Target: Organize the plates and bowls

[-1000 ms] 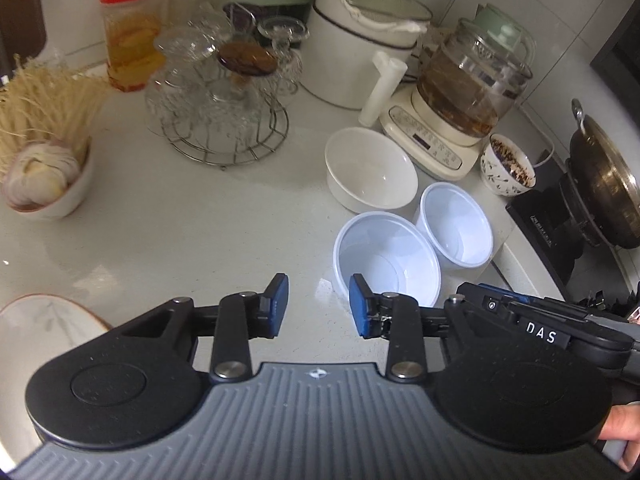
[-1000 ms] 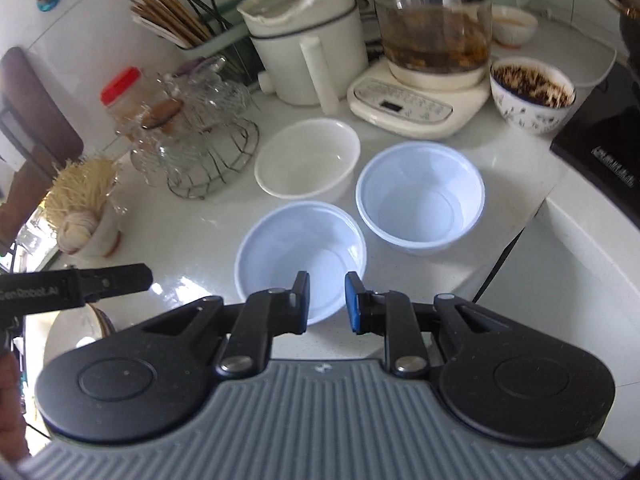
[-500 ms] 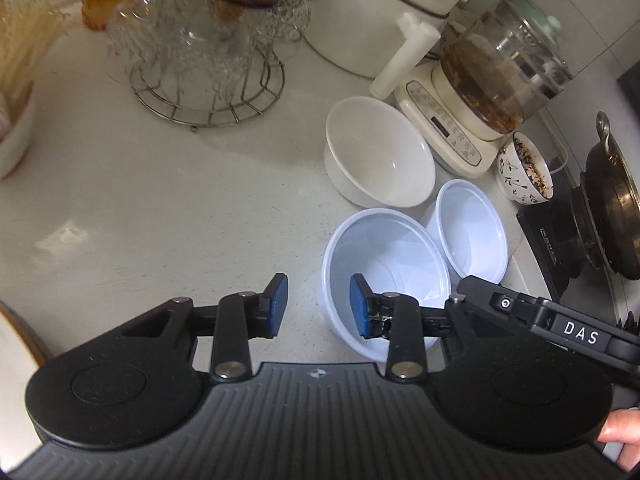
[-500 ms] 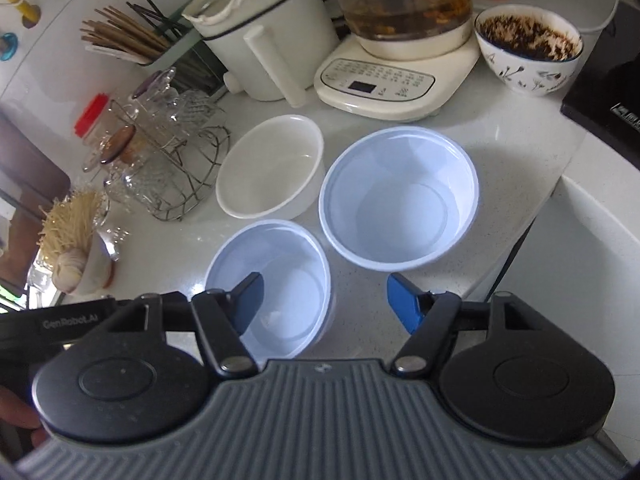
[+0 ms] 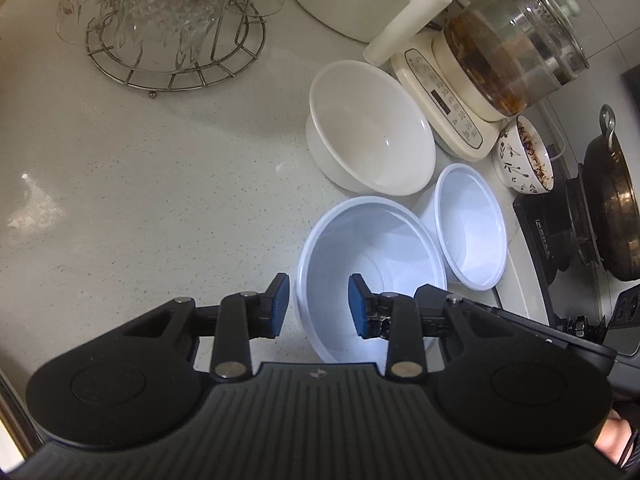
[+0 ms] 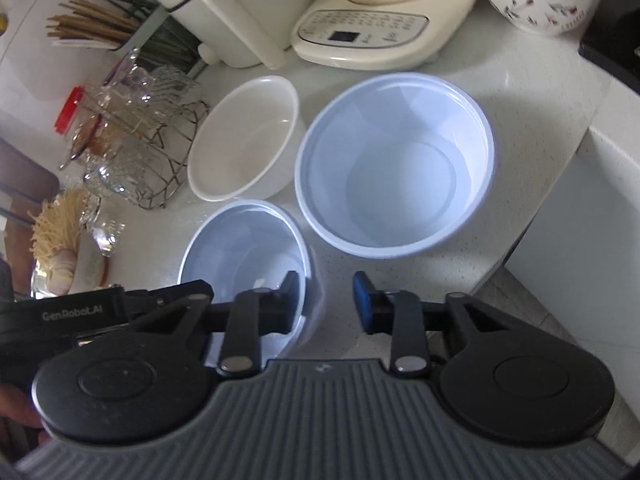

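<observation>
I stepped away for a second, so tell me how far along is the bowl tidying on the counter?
Nothing looks stacked yet: the cream bowl and both white plastic bowls sit separately on the counter. In hand: both tongs are open around opposite rims of the near plastic bowl, left tongs and right tongs each with one finger inside. No grip closed. Left: lifting it, nesting it with the far plastic bowl, then the cream one.

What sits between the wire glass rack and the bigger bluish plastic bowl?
The white ceramic bowl lies between the wire rack and that plastic bowl, as the right wrist view shows.
</observation>
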A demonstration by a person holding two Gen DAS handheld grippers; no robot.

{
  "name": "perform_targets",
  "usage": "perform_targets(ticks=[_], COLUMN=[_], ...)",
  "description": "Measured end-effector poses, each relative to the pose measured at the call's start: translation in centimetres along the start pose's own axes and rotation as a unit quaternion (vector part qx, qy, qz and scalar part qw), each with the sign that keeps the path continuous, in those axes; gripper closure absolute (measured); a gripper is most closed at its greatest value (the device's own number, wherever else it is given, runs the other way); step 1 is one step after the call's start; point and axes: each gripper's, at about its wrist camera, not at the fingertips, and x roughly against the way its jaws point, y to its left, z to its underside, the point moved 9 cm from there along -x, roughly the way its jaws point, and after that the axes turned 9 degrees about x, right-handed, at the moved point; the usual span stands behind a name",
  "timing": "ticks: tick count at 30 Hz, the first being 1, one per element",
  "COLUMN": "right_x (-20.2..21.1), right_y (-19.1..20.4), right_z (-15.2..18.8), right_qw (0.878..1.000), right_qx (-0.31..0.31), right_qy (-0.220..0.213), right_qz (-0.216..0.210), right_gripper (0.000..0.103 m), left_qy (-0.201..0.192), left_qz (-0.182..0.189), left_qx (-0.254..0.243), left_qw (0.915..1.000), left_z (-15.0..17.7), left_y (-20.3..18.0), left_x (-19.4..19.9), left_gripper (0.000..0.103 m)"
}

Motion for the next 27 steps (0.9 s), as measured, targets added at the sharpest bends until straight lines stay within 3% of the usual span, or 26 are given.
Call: perform_targets(ticks=[7,18,27], right_x=[-0.2,1.0,1.3], right_y=[0.3,1.5,4.4], right_z=[-0.1,-0.3,0.0], right_qw=[1.0,0.999,0.997], right_qx=[-0.005,0.016,0.062], right_qy=[-0.004,-0.024,-0.029], right_qz=[-0.017,-0.034,-0.042], right_gripper=[0.086,0.089,0.089], left_qy=[0.007,-0.007,-0.036], left_qz=[-0.004,0.003,0.008], left_qx=[0.022,0.014,0.046], left_qw=[0.9997,0.9999,0.9983], left_z=[0.0,0.2,0.6], left_y=[0.7,1.1,3.1], left_x=[-0.4,1.2,4.4], left_gripper=[0.092,0.095,0.095])
